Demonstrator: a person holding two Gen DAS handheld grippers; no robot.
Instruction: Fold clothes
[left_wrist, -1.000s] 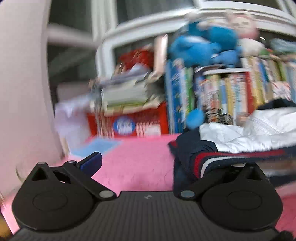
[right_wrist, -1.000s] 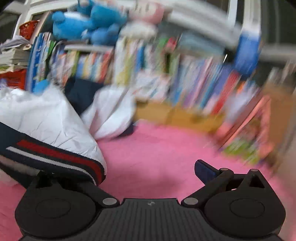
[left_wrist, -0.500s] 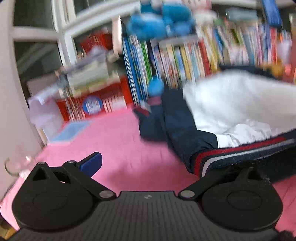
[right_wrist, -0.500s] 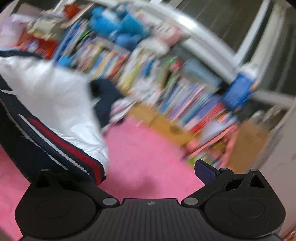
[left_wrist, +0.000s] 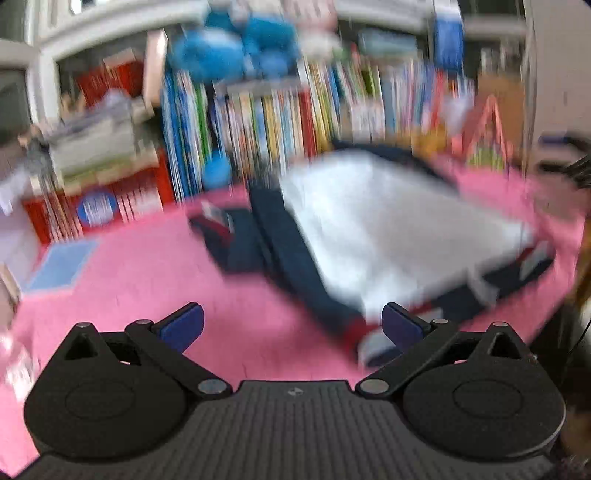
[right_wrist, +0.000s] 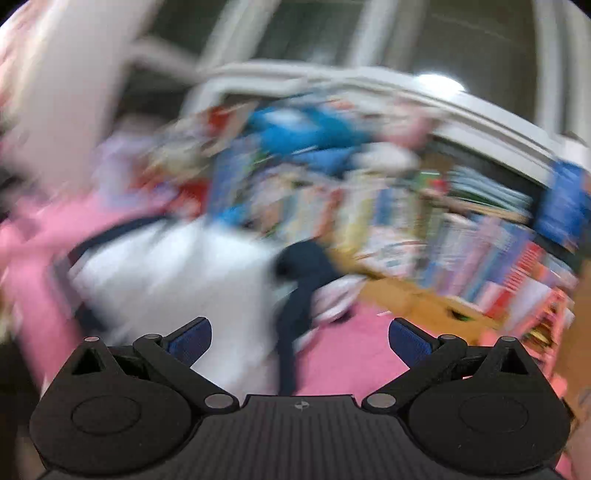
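Where books (left_wrist: 295, 122) line the wall, pink surface (left_wrist: 140, 280), jacket (left_wrist: 388, 229).

Both tongs same build. Left tongs (left_wrist: 291, 326): matte black body, ribbed centre plate with fine parallel grooves and a small pale logo mark at its top edge. Two round black housings flank it, each with a shallow circular recess. Black linkage arms run from silver pivot pins near the plate out to triangular brackets with small silver screws at their tips. Fingers (left_wrist: 181, 325) end in dark blue rectangular pads. Right tongs (right_wrist: 299, 338): identical black ribbed plate, logo mark, round housings, silver pins, triangular cut-outs, blue pads (right_wrist: 410, 339) with a fine textured face.
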